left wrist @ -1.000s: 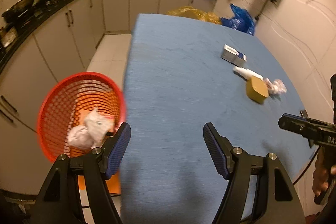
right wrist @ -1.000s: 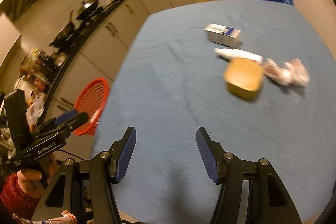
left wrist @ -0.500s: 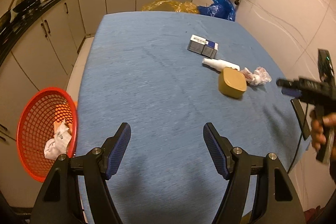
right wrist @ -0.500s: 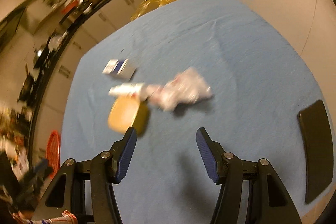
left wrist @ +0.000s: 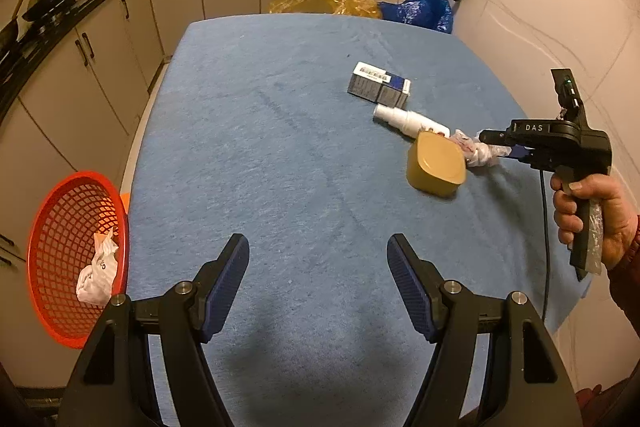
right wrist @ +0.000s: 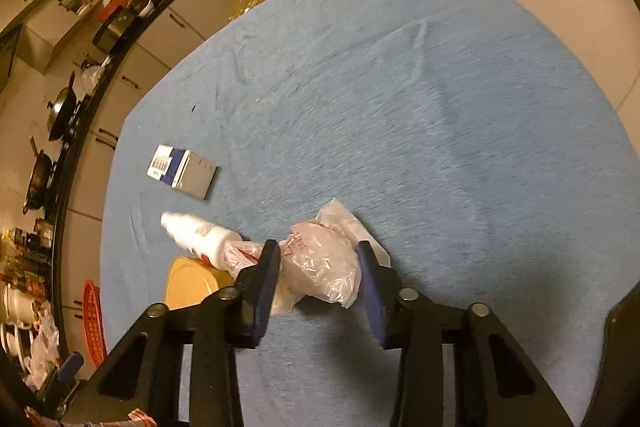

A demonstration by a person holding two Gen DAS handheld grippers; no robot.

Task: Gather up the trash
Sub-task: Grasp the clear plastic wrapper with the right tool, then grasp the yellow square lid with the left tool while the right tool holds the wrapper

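Left wrist view: left gripper [left wrist: 318,283] is being held at bottom centre over the blue table [left wrist: 280,155], jaws spread apart, nothing between them. At lower left, beside the table edge, a red basket [left wrist: 60,227] is being seen with crumpled white trash [left wrist: 98,273] lying inside. At mid right, a hand [left wrist: 592,215] is being wrapped around the handle of the right gripper [left wrist: 500,151], whose tips are being pressed into a crumpled plastic wrapper [left wrist: 476,151]. Just left of the wrapper a yellow tub [left wrist: 436,165] is being shown, touching it or nearly so. Behind the tub a white bottle [left wrist: 408,121] is lying on its side, and past that a blue-and-white box [left wrist: 378,85]. At the far table edge, yellow plastic [left wrist: 324,1] and a blue bag [left wrist: 424,5] are being seen.

Right wrist view: right gripper [right wrist: 318,267] at bottom centre, jaws having just been closing, now being clamped on the plastic wrapper [right wrist: 320,263], both pads against its sides, wrapper resting on the table [right wrist: 400,107]. Left of the near pad, the yellow tub [right wrist: 192,281] and white bottle [right wrist: 200,233] are being shown, bottle end touching the wrapper. Farther up left, the box [right wrist: 182,171] is lying apart. Basket [right wrist: 94,319] is being glimpsed at the lower left edge.
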